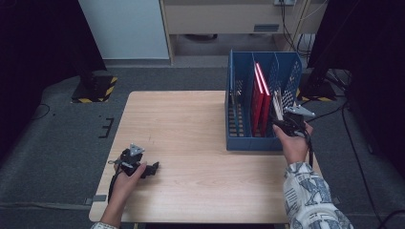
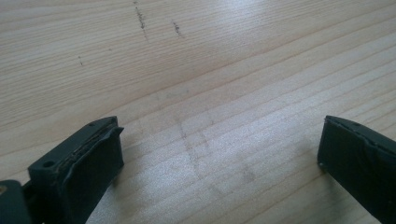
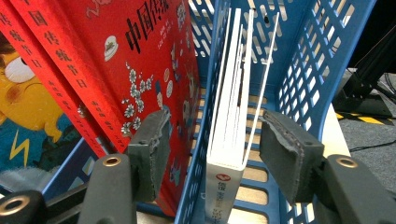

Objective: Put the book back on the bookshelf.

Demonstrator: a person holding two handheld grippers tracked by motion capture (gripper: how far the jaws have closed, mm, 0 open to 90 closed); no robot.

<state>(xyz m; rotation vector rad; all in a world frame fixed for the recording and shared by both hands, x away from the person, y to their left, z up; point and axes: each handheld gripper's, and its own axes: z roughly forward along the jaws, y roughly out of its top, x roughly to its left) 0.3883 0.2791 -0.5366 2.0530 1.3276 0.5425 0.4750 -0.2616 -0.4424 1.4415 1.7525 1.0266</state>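
Right tool [image 3: 212,154]: black two-jaw tool in the person's right hand [image 1: 292,143]; its jaws stand spread, one on each side of the white book and the blue divider wall, and neither pad presses on the book.
White book [image 3: 229,140]: thin white paperback standing upright between the right tool's jaws, spine toward the tool, its front cover fanned slightly away from the pages; it sits in the compartment nearest the rack's outer wall.
Blue rack [image 3: 322,60]: blue perforated plastic file rack with upright dividers, directly ahead of the right tool; in the high view it stands on the counter's far right part [image 1: 239,143].
Red books [image 3: 121,70]: two red hardcover books with Chinese lettering and white flower prints, leaning in the compartment just left of the right tool's left jaw, beyond the divider.
Left tool [image 2: 219,158]: black two-jaw tool in the person's left hand [image 1: 125,179], well apart from the rack; its jaws are spread wide over bare wood with nothing between them.
Counter [image 1: 191,133]: pale wood-grain counter lying under both tools, with faint dark scuffs ahead of the left tool.
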